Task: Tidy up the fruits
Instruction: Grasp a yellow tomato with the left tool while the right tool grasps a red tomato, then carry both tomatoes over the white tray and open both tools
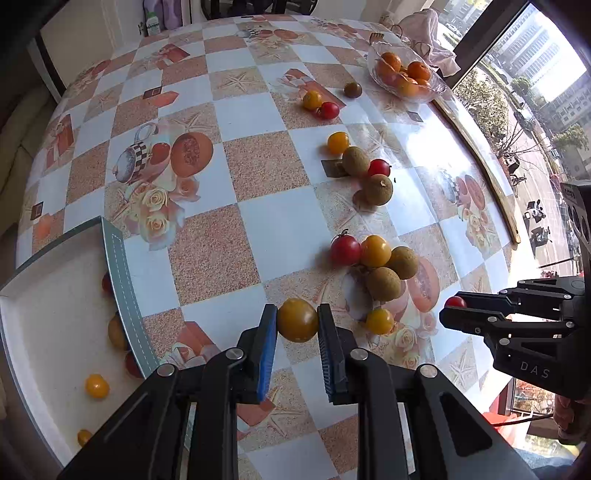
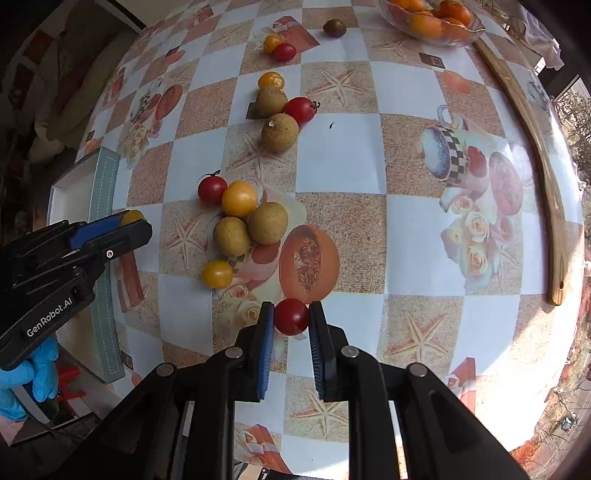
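My left gripper is shut on a yellow tomato, held just above the table right of the white tray. It also shows at the left of the right wrist view. My right gripper is shut on a red cherry tomato; it shows at the right of the left wrist view. Loose fruit lies on the table: a cluster of a red tomato, a yellow tomato and two brown longans, and a yellow tomato.
The tray holds several small tomatoes. Farther back lie more tomatoes and longans. A glass bowl of oranges stands far right. A wooden stick lies along the right table edge. A cloth lies behind the bowl.
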`<state>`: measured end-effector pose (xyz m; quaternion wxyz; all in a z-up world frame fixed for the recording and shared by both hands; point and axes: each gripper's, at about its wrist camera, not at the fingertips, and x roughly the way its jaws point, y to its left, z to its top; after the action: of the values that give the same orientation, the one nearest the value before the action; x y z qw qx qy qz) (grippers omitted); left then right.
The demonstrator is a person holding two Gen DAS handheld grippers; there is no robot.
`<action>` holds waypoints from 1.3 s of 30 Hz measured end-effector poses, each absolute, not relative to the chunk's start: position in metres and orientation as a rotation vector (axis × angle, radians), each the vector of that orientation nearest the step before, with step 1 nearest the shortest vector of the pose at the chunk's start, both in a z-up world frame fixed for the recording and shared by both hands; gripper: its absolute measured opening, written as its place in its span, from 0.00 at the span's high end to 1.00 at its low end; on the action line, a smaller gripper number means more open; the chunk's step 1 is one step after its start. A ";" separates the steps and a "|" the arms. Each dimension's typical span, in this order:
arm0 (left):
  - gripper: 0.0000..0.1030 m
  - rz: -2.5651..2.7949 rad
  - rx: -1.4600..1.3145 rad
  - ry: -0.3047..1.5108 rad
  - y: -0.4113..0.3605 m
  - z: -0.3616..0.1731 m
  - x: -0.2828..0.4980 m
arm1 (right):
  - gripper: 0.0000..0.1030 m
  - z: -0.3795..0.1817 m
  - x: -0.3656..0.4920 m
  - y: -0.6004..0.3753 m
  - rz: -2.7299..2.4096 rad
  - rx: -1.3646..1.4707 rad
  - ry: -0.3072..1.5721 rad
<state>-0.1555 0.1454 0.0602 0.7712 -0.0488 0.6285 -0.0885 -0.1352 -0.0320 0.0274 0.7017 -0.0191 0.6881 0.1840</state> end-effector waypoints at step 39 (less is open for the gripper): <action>0.78 0.378 -0.336 1.297 0.367 0.046 -0.252 | 0.80 0.044 -0.145 0.238 0.776 -0.290 1.485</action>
<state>-0.2517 0.3672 0.0459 0.7675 -0.1548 0.5972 0.1741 -0.1445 0.2376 0.0436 0.6598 -0.1281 0.6562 0.3431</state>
